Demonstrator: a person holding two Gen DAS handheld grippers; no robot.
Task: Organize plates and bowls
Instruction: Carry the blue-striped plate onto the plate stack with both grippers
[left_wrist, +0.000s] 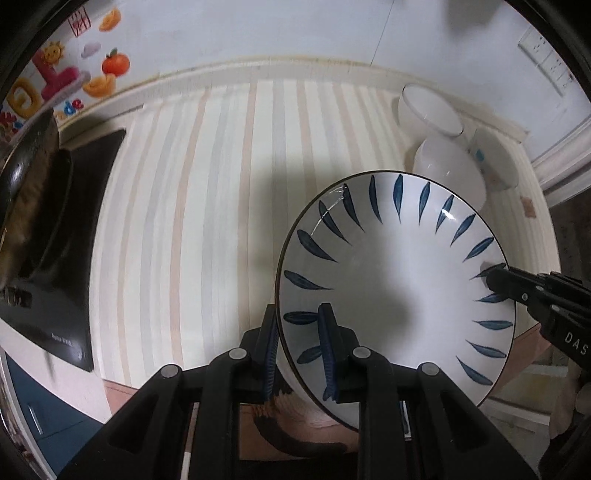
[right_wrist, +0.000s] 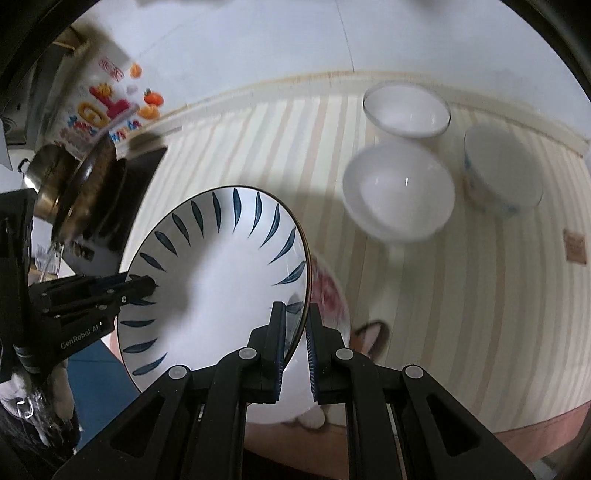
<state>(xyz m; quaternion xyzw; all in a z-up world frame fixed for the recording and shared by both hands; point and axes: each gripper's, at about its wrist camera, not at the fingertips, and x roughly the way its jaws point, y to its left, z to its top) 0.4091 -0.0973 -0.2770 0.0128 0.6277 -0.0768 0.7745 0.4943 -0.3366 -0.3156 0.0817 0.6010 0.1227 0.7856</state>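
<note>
A white bowl with blue leaf marks (left_wrist: 391, 280) is held above the striped table by both grippers. My left gripper (left_wrist: 301, 343) is shut on its near left rim. My right gripper (right_wrist: 295, 332) is shut on the opposite rim of the same bowl (right_wrist: 221, 280); it also shows in the left wrist view (left_wrist: 495, 277). The left gripper shows in the right wrist view (right_wrist: 147, 286). Three white bowls stand at the far right: a wide one (right_wrist: 406, 105), a plain one (right_wrist: 397, 192), and one with blue marks (right_wrist: 502, 173).
A plate with a red pattern (right_wrist: 328, 291) lies under the held bowl. A black stove top (left_wrist: 62, 236) with a pan (left_wrist: 29, 173) is on the left. The striped table (left_wrist: 207, 206) ends at a wall behind; its front edge is near me.
</note>
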